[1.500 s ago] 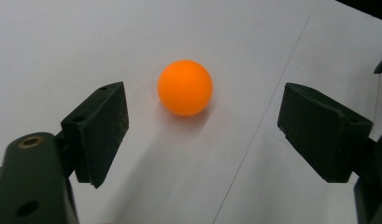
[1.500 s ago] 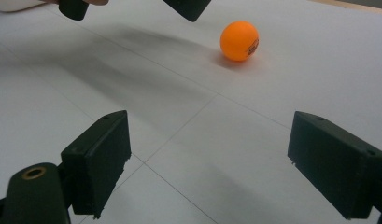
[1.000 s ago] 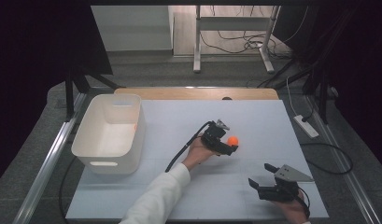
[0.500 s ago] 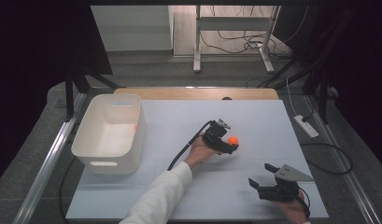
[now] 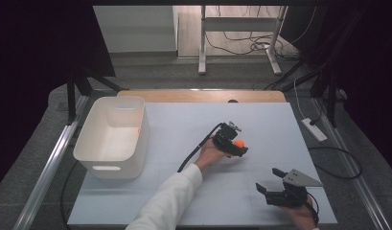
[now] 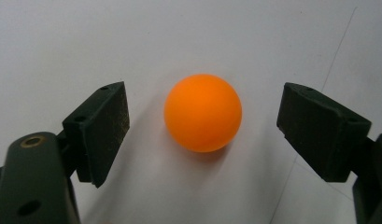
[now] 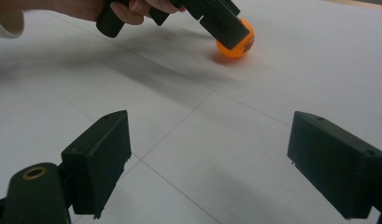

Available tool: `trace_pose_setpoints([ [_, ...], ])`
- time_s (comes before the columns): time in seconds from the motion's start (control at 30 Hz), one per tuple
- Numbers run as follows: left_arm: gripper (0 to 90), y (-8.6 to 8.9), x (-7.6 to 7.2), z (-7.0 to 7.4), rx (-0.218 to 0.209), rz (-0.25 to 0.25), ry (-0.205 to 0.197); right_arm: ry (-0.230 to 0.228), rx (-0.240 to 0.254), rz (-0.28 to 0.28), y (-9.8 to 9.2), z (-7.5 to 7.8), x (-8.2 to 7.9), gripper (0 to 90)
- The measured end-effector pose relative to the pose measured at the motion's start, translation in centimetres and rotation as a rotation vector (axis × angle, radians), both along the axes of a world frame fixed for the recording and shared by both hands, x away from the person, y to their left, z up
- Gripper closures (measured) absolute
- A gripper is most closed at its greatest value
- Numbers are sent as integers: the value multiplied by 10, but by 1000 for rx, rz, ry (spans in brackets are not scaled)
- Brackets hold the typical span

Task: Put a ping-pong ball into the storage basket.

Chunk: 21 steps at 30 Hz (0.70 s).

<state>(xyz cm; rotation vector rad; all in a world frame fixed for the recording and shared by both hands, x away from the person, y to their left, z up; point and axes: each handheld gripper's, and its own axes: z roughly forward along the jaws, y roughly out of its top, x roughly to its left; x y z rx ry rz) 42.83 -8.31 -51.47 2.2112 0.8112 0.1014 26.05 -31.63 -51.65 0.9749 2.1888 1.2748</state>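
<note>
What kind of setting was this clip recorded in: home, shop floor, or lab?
Most likely a lab or test room. A white work table stands on an aluminium frame, dark curtains hang at both sides, and loose cables lie on the floor behind, with a power strip beside the table.

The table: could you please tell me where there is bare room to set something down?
Free: the table between the white bin and the left gripper, plus its far right corner. Crowded: around the orange ball and the right gripper, near right.

Left gripper (image 6: 202, 119) jaws just closing, right gripper (image 7: 207, 163) jaws apart
</note>
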Motion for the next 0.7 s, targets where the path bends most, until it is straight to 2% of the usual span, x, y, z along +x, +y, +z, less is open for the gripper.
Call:
trace_pose_setpoints([
  [0.2,211,-1,3,-3,-2,12,9,1,3,0,0,0,0,134],
  [0.4,245,-1,4,-5,8,3,13,-1,1,-3,0,0,0,134],
  [0.53,264,-1,5,-6,12,3,30,-1,0,-2,0,0,0,134],
  [0.7,368,-2,5,-7,27,-12,29,-2,0,-3,-1,0,0,135],
])
